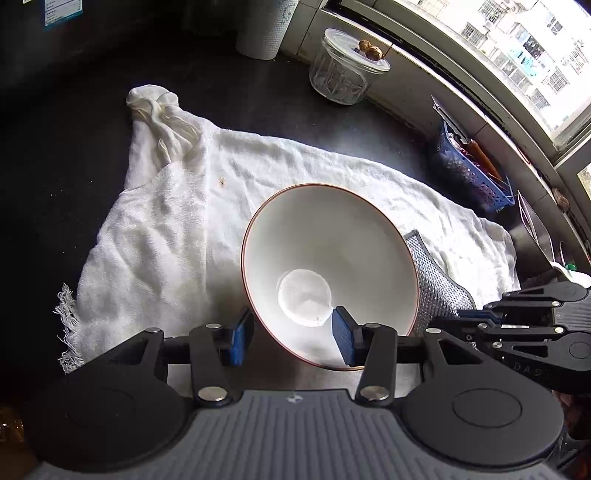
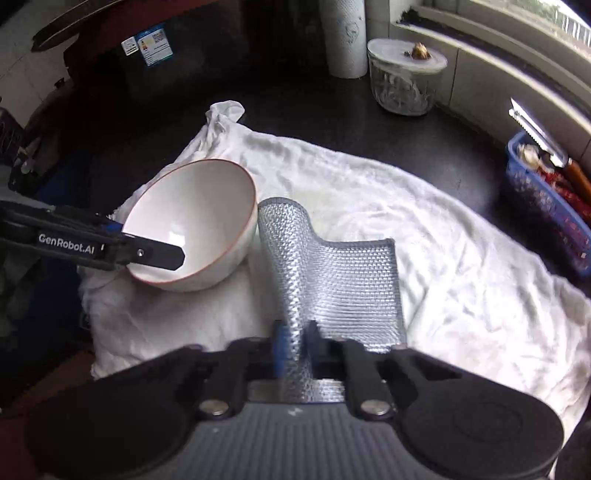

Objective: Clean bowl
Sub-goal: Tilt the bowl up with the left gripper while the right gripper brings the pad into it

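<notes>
A: What is nearest the right wrist camera?

B: The right gripper (image 2: 295,349), its jaws closed tight on the near edge of a silver mesh scouring cloth (image 2: 332,273). The cloth rises from the pads and curls over at its far left corner; the rest lies flat on the white towel (image 2: 443,258).

A: And the left gripper?

B: The left gripper (image 1: 291,332) grips the near wall of the white bowl (image 1: 325,258), one blue pad inside and the other against the outside. The bowl, with a thin reddish rim, is tilted, its opening facing up toward the camera.

A: Where does the bowl sit?

B: On the towel, toward its left part in the right wrist view, just beside the scouring cloth's raised curl. I cannot tell whether they touch.

A: Farther back?

B: The towel covers a dark countertop (image 1: 92,110). Behind it stand a glass jar (image 1: 343,70) with a lid, a paper towel roll (image 1: 264,29), and to the right a blue plastic basket (image 1: 469,170) below the window (image 1: 517,48).
</notes>
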The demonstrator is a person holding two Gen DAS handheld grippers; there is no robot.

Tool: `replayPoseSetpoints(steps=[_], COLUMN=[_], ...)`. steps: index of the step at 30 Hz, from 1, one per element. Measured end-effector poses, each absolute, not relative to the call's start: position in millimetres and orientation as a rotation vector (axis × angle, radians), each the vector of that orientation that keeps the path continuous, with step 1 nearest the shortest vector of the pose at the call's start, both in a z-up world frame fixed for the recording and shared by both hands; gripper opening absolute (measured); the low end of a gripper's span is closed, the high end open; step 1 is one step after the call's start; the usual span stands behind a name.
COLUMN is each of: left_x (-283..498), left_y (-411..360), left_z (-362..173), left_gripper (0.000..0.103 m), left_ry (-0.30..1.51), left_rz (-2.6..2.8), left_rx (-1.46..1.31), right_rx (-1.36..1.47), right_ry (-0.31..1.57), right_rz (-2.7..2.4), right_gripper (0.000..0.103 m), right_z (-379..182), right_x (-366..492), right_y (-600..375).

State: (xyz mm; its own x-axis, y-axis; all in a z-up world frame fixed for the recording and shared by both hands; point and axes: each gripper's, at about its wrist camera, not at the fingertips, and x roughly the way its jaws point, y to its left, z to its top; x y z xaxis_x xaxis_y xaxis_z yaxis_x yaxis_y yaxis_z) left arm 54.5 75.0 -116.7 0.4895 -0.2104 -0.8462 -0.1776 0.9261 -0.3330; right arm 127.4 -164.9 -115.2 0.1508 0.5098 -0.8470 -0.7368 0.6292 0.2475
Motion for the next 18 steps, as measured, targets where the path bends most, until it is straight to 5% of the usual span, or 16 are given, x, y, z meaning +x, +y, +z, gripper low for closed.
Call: replayPoseSetpoints(steps=[7, 9, 18], left_x=[58, 57, 53], left_y=[77, 80, 91], left_z=[-123, -125, -127], left_gripper=[0.045, 0.028, 0.014], left_ry=[1.072, 1.067, 1.036], left_rz=[-0.025, -0.012, -0.066], left_rx=[-0.431, -0.445, -0.649], right_rx=[-0.373, -0.478, -0.7], right_ry=[0.871, 0.685, 0.33], right_rz=[0.854, 0.803, 0.824], right_gripper=[0.003, 0.003, 0.003], right_z=[-76, -52, -26], right_x=[113, 104, 79], right_y=[-177, -177, -151])
